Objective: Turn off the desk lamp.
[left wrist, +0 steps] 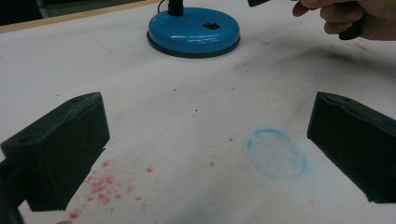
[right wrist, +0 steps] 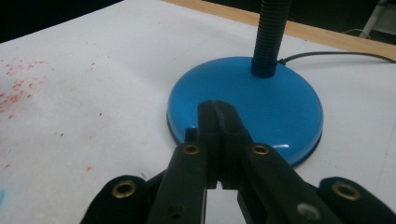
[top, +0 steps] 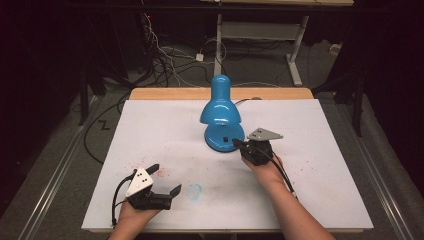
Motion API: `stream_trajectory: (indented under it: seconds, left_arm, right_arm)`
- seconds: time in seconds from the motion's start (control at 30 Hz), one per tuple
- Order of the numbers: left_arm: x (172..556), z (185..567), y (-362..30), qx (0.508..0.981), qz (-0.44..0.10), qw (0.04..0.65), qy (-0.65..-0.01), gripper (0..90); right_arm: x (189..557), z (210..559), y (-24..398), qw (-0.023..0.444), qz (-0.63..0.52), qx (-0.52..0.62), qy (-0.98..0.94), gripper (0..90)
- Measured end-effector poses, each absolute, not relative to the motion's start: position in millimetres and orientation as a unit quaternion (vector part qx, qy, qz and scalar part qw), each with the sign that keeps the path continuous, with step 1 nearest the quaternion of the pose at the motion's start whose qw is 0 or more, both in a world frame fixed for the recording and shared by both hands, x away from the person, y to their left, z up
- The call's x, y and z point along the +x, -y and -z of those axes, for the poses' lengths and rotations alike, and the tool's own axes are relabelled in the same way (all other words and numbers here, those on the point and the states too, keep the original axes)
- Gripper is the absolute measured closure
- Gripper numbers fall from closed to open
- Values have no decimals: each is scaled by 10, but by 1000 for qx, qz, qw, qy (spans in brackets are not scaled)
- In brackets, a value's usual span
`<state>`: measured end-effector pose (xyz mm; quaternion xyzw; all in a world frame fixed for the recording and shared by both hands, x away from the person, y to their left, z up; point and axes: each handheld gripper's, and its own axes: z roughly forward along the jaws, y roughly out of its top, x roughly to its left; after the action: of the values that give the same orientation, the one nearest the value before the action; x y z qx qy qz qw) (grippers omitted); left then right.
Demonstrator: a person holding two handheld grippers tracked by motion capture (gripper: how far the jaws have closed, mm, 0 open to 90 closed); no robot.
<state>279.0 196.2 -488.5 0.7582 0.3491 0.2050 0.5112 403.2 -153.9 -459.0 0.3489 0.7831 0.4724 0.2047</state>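
Overhead, the desk (top: 150, 94) is a light wooden top almost wholly covered by a white sheet (top: 310, 150), with bare wood showing only along the far edge. The sheet is marked: scattered red specks (left wrist: 100, 184) near the left gripper and a faint blue ring stain (left wrist: 276, 153) toward the near middle. Around the desk the room is dark, with grey floor, a tangle of cables (top: 165, 55) behind, and the white metal legs of another table (top: 295, 60) farther back. No brand, label or writing can be read anywhere.

A blue desk lamp (top: 220, 112) stands on the sheet past the middle, its shade bent down over its round base (right wrist: 280, 102), which carries a small black switch (left wrist: 211, 26); a black ribbed neck (right wrist: 270, 37) rises from the base, and a cord (right wrist: 336, 55) trails off over the far edge.

The right gripper (right wrist: 218, 112) has its jaws pressed together with nothing between them, their tips over the near rim of the lamp base. The left gripper (top: 166, 179) rests at the near left of the sheet, jaws spread wide and empty, well apart from the lamp.
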Motion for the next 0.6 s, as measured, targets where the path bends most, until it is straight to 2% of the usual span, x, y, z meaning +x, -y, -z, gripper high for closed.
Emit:
stream_trajectory:
  seconds: [0.53, 0.6]
  left_arm:
    - [2786, 4880, -1969, 757, -205, 512, -350, 0]
    - [2787, 4880, -1969, 757, -204, 513, -350, 0]
  right_arm:
    - [3593, 4766, 1850, 197, -464, 350, -790, 900]
    - [3540, 4794, 1896, 193, -464, 352, -789, 825]
